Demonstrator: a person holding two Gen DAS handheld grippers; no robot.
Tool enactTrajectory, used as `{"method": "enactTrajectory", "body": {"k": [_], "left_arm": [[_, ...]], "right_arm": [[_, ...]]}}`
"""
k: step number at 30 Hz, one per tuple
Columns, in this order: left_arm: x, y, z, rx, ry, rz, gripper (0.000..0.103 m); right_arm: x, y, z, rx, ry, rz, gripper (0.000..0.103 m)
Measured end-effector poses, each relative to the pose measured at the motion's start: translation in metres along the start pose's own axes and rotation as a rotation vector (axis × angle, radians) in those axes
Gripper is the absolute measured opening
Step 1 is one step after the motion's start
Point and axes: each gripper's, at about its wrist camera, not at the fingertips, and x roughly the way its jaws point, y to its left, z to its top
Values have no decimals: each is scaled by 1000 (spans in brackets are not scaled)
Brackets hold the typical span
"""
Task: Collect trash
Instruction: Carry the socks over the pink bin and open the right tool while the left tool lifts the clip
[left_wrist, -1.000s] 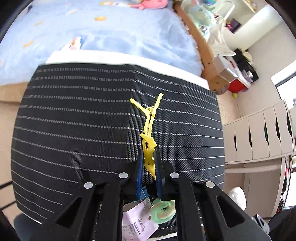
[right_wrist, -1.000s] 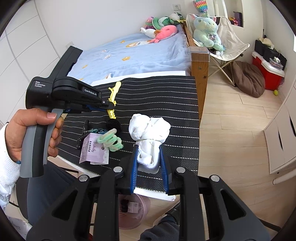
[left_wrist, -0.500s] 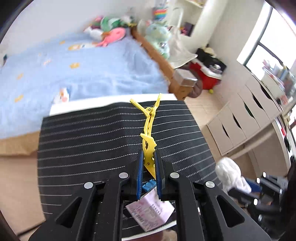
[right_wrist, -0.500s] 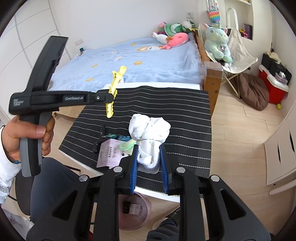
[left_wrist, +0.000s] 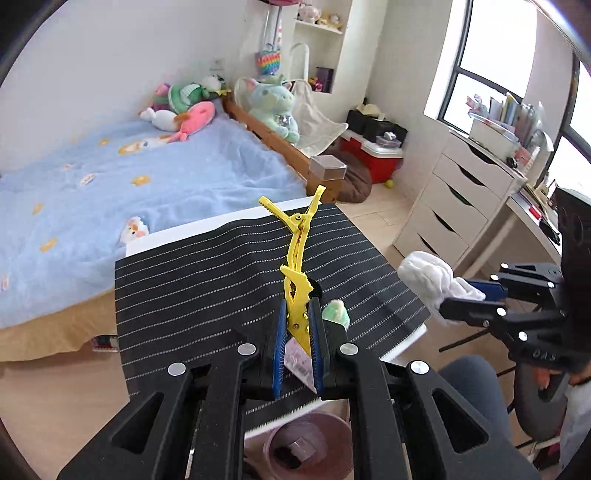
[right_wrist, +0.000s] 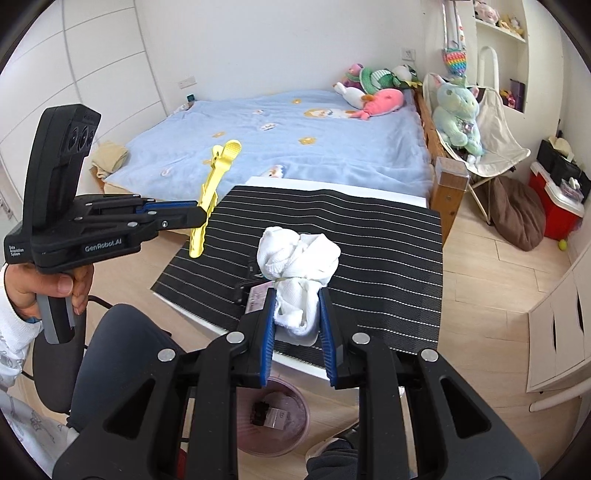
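Trash in hand on both sides: my left claw (left_wrist: 297, 345) is pinching the yellow hair clip (left_wrist: 298, 273) by its handle end, my right claw (right_wrist: 297, 319) is pinching the white cloth wad (right_wrist: 297, 258) low down, both held clear above the striped counter (right_wrist: 369, 266). Pink bin (right_wrist: 273, 421) sits on the floor just under the counter's near edge, already with something in it. Paper tag (left_wrist: 297, 360) and green fuzzy bit (left_wrist: 335, 312) are still on the counter. My read: step in hand is the carry to the bin. Do it well by keeping both grips closed until each piece is directly over the bin mouth, dropping from low so the clip doesn't bounce off the rim, and releasing one claw at a time so they don't collide
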Motion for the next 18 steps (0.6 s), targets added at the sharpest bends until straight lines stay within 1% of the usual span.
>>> {"method": "enactTrajectory", "body": {"k": [6, 9, 18], "left_arm": [[-23, -10, -30, 57, -4, 7, 11], [-33, -12, -47, 64, -5, 4, 11], [-49, -18, -84, 89, 22, 0, 11]], "right_arm": [[-16, 22, -9, -27, -17, 23, 22], [-22, 29, -16, -33, -18, 30, 22], [-26, 52, -42, -51, 19, 46, 22]]}}
